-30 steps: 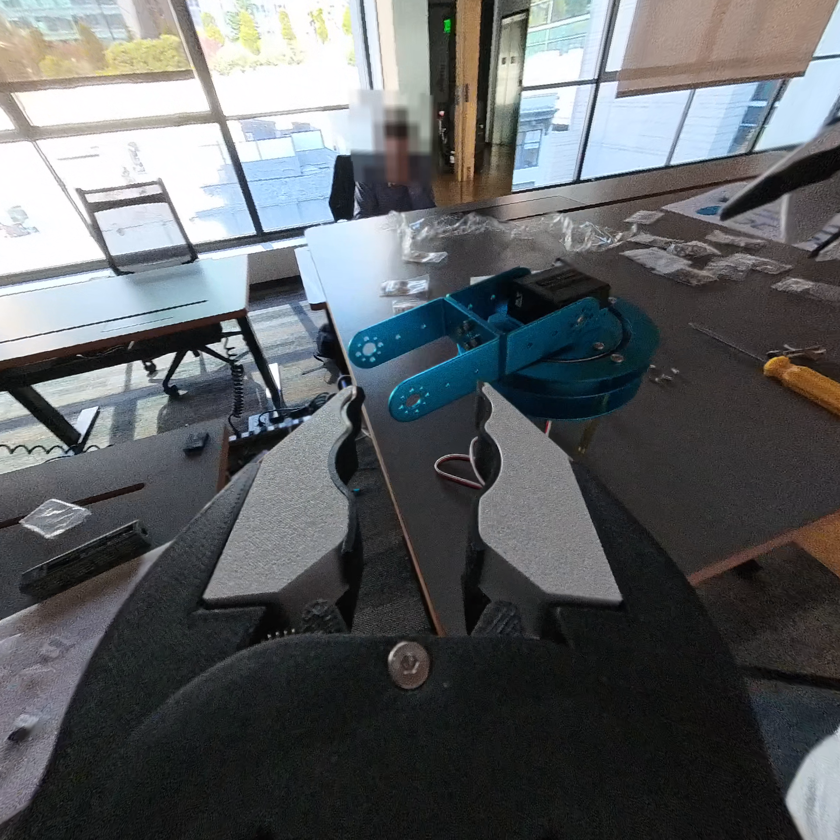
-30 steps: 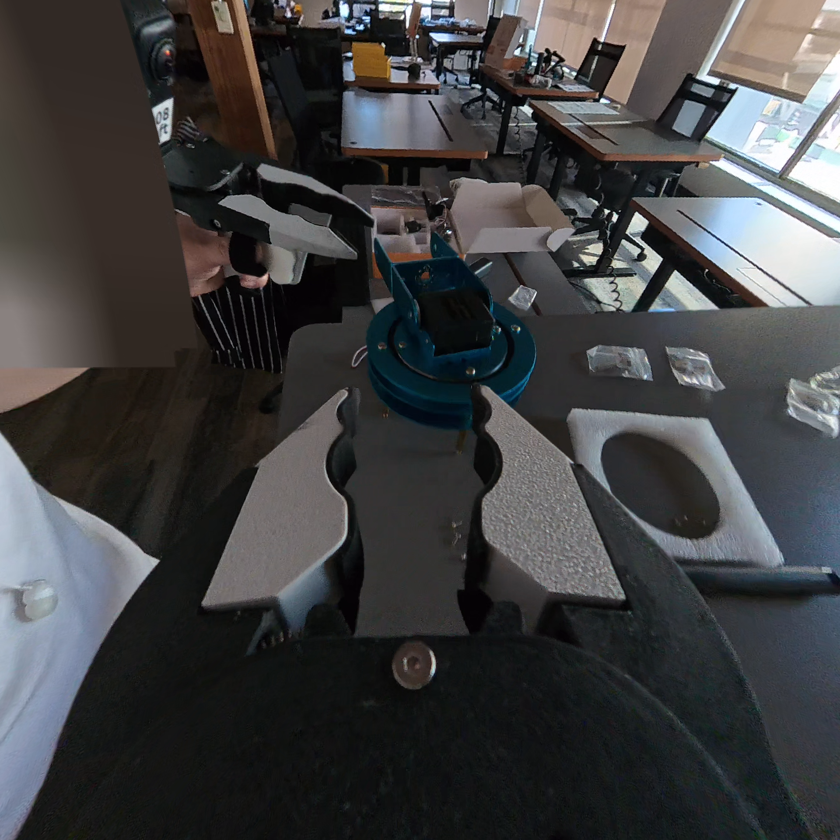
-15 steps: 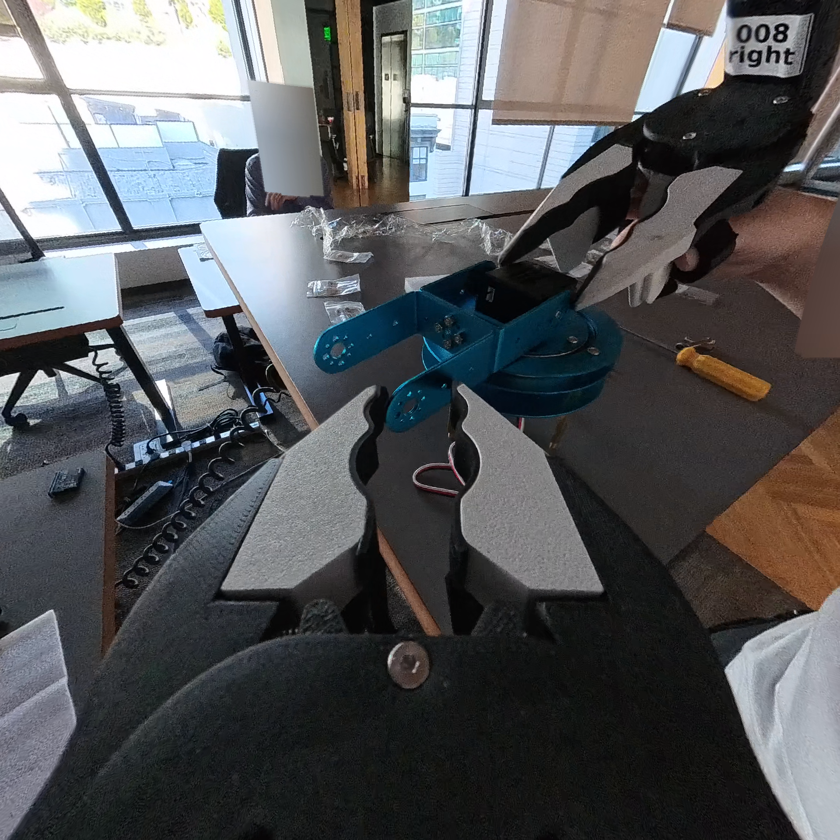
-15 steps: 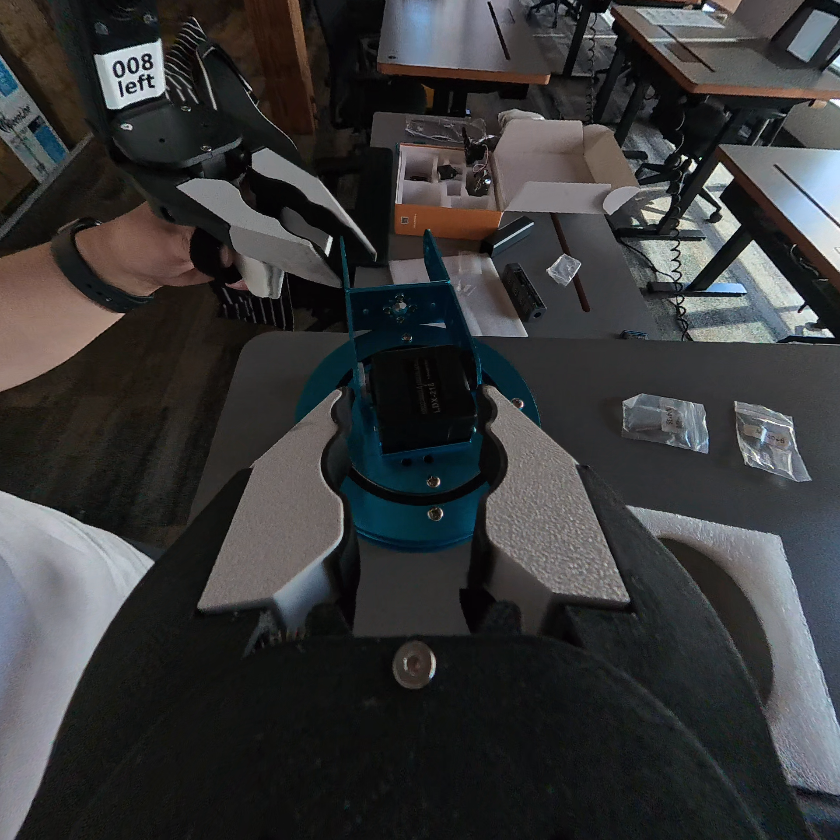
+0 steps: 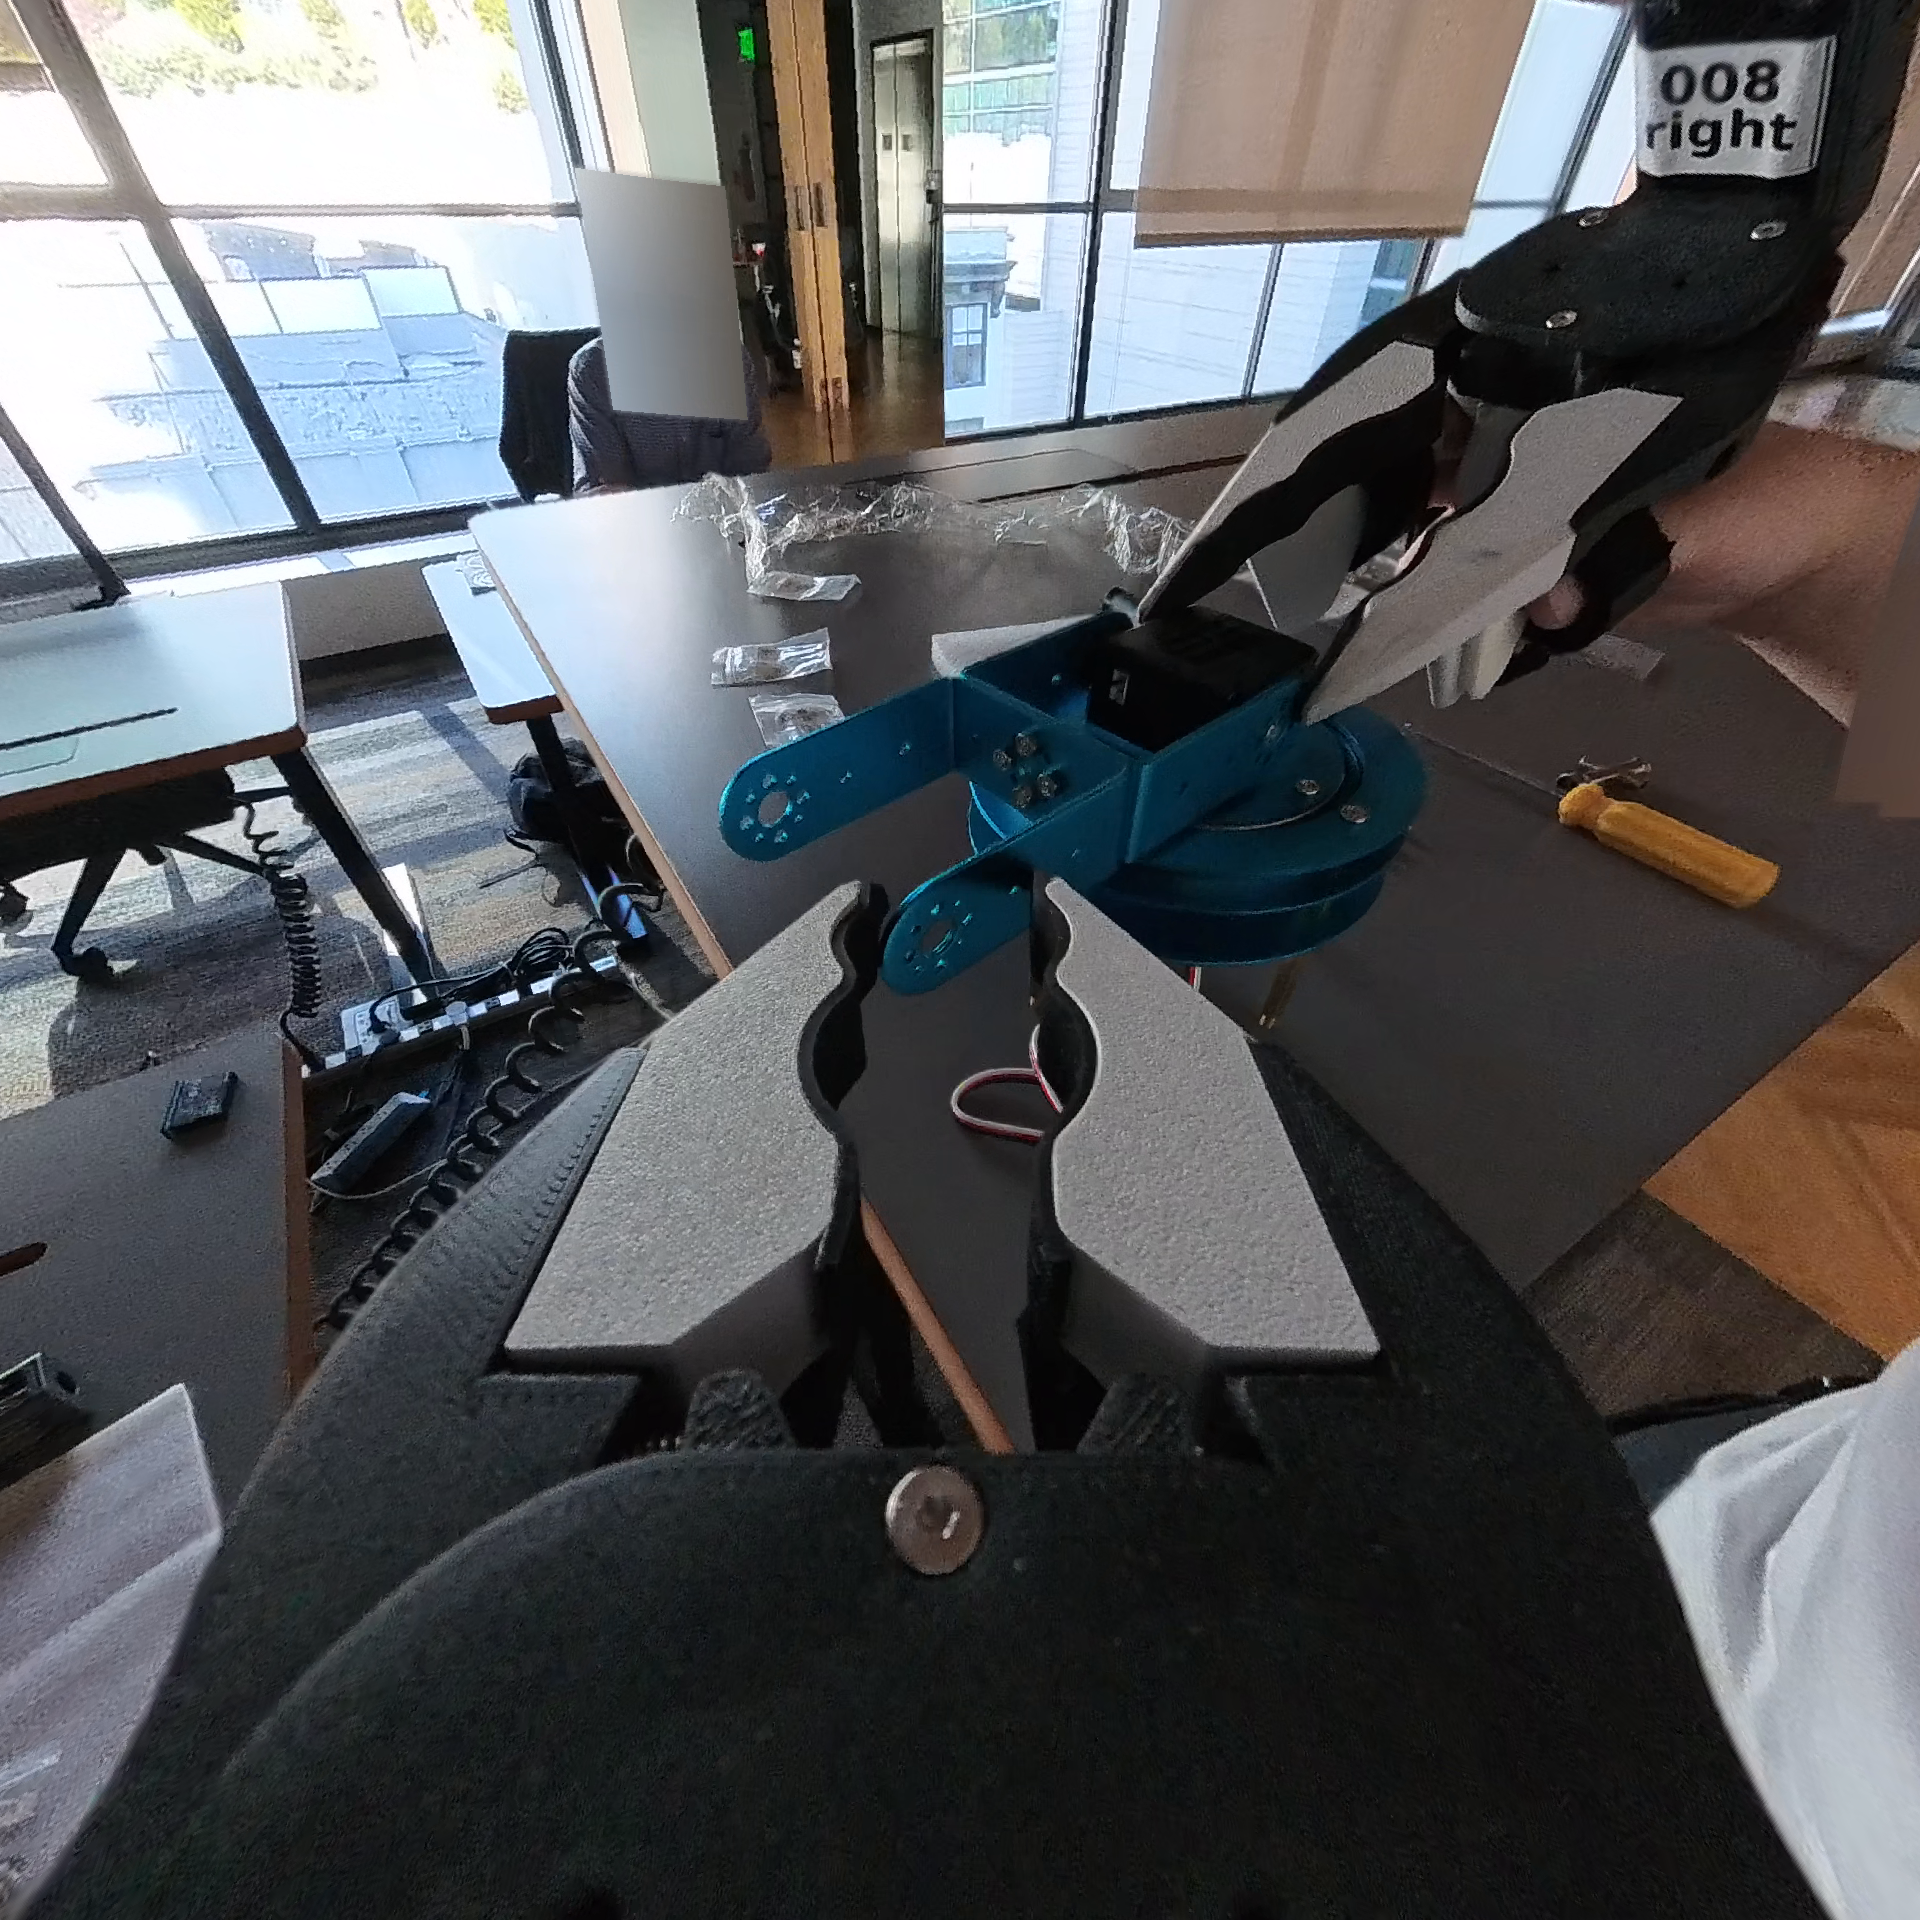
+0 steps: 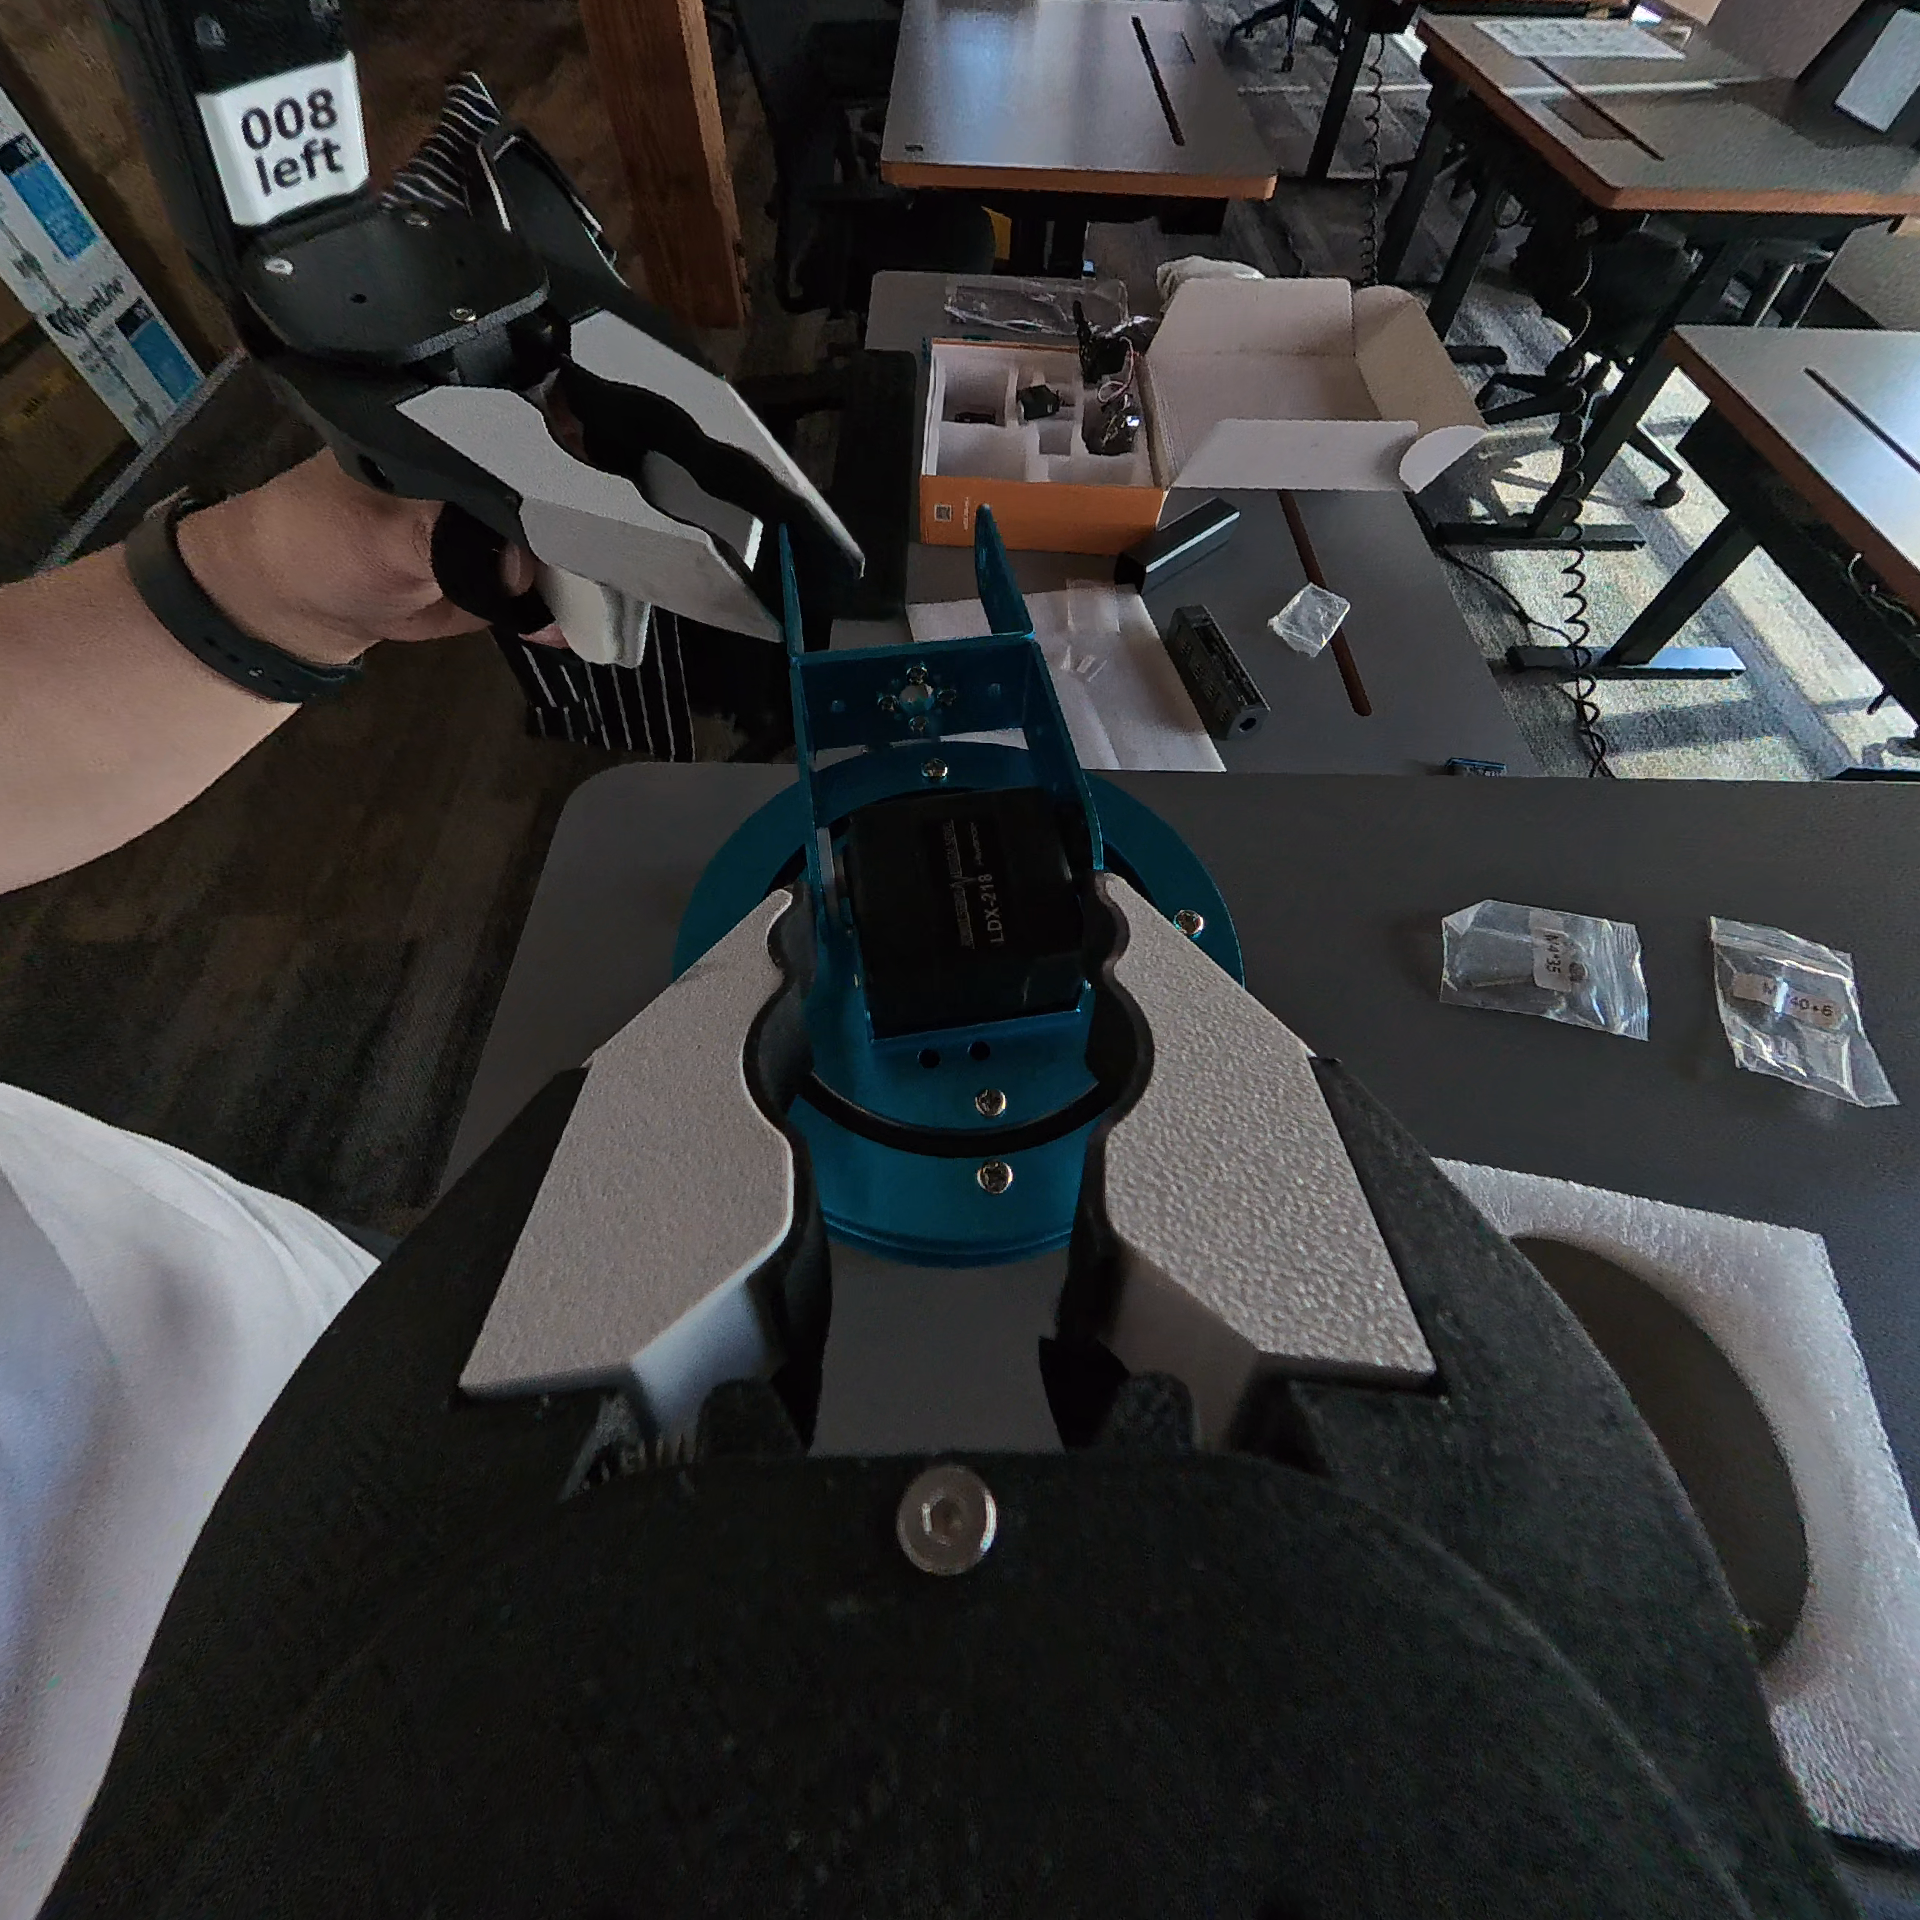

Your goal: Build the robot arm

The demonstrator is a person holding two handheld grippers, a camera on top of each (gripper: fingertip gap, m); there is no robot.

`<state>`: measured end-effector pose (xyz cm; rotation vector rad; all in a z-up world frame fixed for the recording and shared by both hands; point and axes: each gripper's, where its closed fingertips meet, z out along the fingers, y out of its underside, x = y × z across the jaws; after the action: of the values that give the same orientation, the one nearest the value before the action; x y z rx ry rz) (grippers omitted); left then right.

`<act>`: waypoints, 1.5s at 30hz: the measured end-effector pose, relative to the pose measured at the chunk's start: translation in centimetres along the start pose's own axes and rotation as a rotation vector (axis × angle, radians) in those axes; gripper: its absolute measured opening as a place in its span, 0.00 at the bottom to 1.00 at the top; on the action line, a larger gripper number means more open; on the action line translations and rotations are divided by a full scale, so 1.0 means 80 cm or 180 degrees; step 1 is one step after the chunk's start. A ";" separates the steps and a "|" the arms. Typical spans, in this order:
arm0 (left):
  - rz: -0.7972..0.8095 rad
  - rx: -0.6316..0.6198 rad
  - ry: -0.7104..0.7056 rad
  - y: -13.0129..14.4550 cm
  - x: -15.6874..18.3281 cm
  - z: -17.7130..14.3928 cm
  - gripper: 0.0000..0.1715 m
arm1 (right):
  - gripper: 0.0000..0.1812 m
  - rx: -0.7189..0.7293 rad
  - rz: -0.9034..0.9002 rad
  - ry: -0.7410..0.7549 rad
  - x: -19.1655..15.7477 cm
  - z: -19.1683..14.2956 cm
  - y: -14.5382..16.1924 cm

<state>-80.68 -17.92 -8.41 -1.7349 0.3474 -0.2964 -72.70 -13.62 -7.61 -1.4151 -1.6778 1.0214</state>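
On the dark grey tabletop point(image 6: 1455, 852) sits a blue metal turntable bracket with a black servo block point(image 6: 966, 925). The right gripper point(image 6: 945, 914) straddles that block, fingers wide and apparently not yet clamped. The left gripper point(image 5: 951, 904), fingers narrowly parted and empty, hovers at the bracket's near arm.

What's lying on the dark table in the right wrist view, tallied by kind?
blue turntable assembly: 1
small clear parts bags: 2
white foam insert: 1
Total: 4
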 end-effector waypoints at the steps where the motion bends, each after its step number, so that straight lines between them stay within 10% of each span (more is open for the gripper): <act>1: 0.0037 -0.0022 -0.0005 0.000 0.000 0.000 0.16 | 0.29 -0.0002 -0.0010 0.0006 0.000 0.000 0.000; 15: -0.0014 -0.0074 -0.0073 0.006 -0.009 -0.014 0.19 | 0.35 0.0058 -0.0135 0.0396 0.007 -0.024 0.001; 26: -0.0104 -0.0053 -0.0119 0.018 -0.007 -0.043 0.17 | 0.15 -0.0636 0.0585 0.0817 0.012 -0.137 0.126; 45: 0.0284 -0.0170 0.0217 -0.004 0.057 -0.037 0.13 | 0.12 -0.1160 0.1240 0.0893 -0.002 -0.105 0.178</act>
<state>-77.58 -22.37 -7.51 -1.7589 0.4849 -0.2843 -59.08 -11.40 -16.70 -2.0790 -1.4592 0.6872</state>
